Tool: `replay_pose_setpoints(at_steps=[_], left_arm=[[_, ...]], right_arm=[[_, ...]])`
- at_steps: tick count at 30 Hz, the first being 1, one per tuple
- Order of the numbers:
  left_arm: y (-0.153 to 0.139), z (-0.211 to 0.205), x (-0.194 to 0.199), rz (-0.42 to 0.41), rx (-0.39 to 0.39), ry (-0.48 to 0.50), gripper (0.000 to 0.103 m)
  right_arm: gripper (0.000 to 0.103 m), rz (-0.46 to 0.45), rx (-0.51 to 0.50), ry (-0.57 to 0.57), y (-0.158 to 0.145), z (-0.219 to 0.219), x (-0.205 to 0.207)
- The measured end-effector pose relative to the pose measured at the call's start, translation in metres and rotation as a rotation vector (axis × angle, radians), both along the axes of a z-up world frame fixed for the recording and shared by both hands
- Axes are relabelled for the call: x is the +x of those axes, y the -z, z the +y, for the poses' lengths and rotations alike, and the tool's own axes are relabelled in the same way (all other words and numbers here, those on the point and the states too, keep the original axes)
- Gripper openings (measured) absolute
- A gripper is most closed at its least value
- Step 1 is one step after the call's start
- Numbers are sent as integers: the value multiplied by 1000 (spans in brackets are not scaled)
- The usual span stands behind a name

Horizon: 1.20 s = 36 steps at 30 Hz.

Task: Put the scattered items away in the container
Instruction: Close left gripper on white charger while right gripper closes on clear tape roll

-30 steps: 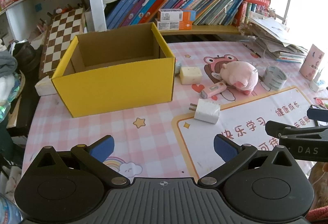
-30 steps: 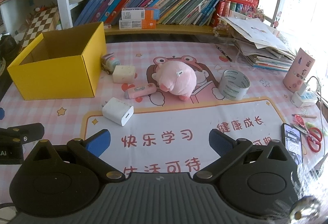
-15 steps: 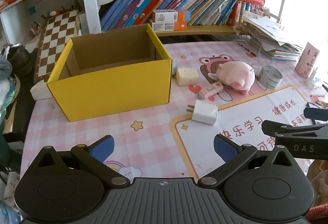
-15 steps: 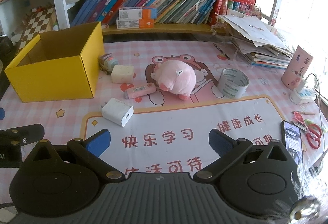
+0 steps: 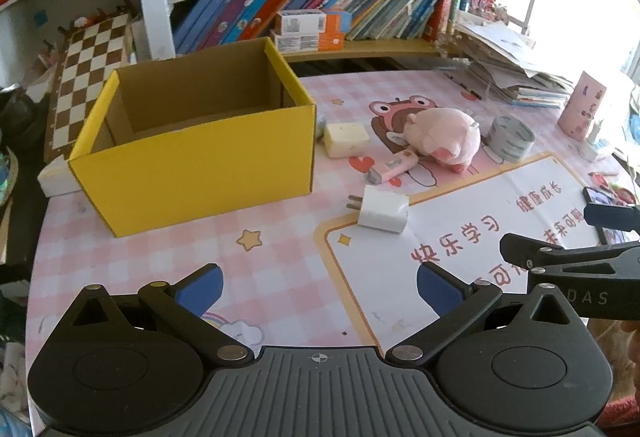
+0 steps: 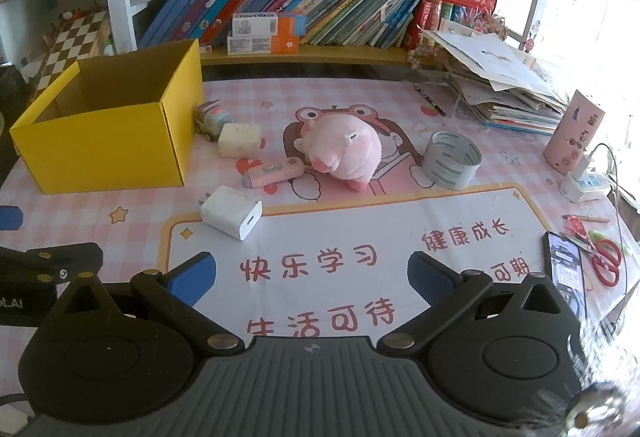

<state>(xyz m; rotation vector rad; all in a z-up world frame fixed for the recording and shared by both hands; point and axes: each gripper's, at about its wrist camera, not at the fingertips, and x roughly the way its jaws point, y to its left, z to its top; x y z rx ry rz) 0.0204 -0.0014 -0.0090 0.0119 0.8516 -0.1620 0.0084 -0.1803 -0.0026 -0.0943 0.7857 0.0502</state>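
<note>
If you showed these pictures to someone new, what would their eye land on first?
Probably the bright yellow box, open on the desk's left side. Next, the pink plush pig lying mid-mat, with the white charger nearer the open right gripper.

Child's study desk: bookshelf [image 6: 304, 9], cartoon desk mat [image 6: 360, 261].

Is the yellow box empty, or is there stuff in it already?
As far as shows, empty. The left wrist view looks into the yellow box and shows only bare brown cardboard walls; its near wall hides the floor.
</note>
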Motion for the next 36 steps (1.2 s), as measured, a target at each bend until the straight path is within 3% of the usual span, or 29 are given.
replay_pose_setpoints(at_steps=[10,19,29,31,36], left_arm=[[4,-26,13,8,-13,-22,103],[0,-37,31,-54,-65,-166,103],[5,-65,40,-77,-104,-199,103],[5,-66,41,-74,-121,-220,103],[6,-73,48,-60,-85,-265,103]], right_arm=[[103,5,-2,-35,5,-28,17],[103,-21,-21,-95,8,-66,50],[101,-39,8,-131,22,-110,82],[100,-44,16,-133,25,-118,88],[79,-35,45,-120,30,-138,109]])
